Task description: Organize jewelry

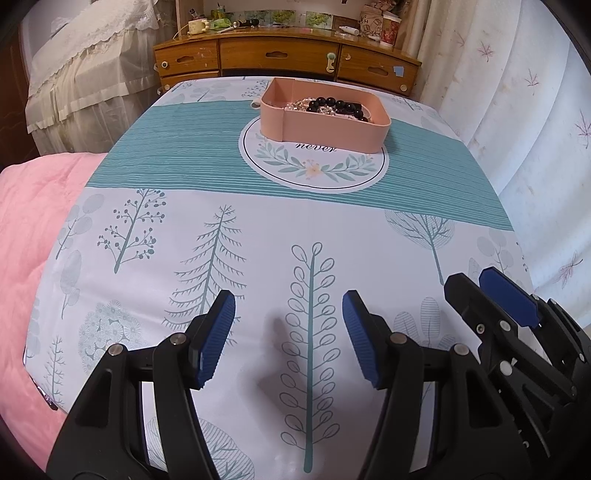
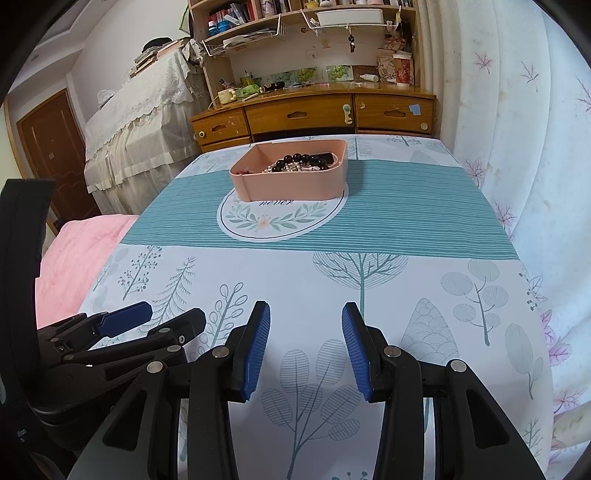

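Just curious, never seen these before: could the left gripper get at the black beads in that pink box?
Probably yes. The left gripper is open, the pink box has no lid, and only bare tablecloth lies between; the black beads sit on top.

Tree-print tablecloth with teal striped band. Pink quilt at its left edge. Beyond: wooden desk, cluttered shelves, lace-draped furniture, brown door. Leaf-print curtain right.
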